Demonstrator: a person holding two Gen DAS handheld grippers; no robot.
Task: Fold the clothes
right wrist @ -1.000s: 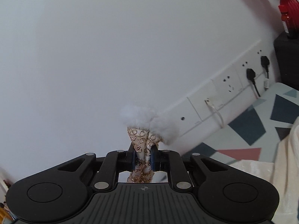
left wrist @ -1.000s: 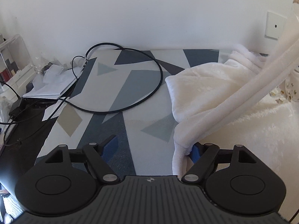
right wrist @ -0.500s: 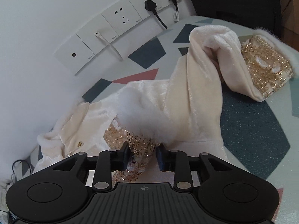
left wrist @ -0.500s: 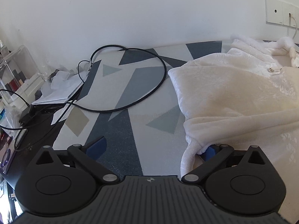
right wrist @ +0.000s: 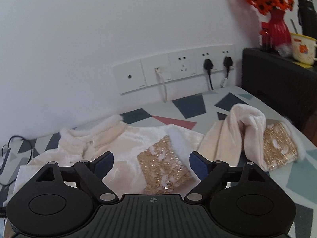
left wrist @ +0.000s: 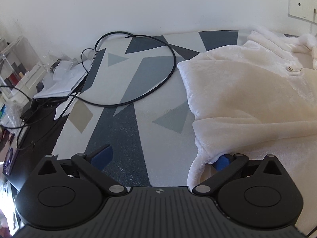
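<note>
A cream plush garment [left wrist: 247,99] with fluffy white trim lies spread on the patterned table. In the right wrist view its collar [right wrist: 89,136] is at the back left. A gold sequinned cuff [right wrist: 164,166] lies folded across its body. The other sleeve [right wrist: 247,132] is bunched at the right with its own gold cuff [right wrist: 281,144]. My left gripper [left wrist: 162,157] is open; the garment's edge drapes over its right fingertip [left wrist: 221,161]. My right gripper [right wrist: 151,163] is open just above the folded cuff, holding nothing.
A black cable [left wrist: 138,69] loops across the table's left half, beside papers [left wrist: 61,83] and clutter at the left edge. Wall sockets [right wrist: 178,71] with plugs run along the back. A black cabinet [right wrist: 277,73] at the right carries a red vase [right wrist: 275,31] of orange flowers and a mug [right wrist: 302,48].
My right gripper carried the sequinned cuff down from mid-air, laid it across the garment's body, and opened. The raised sleeve dropped out of the left view. My left gripper stayed open.
</note>
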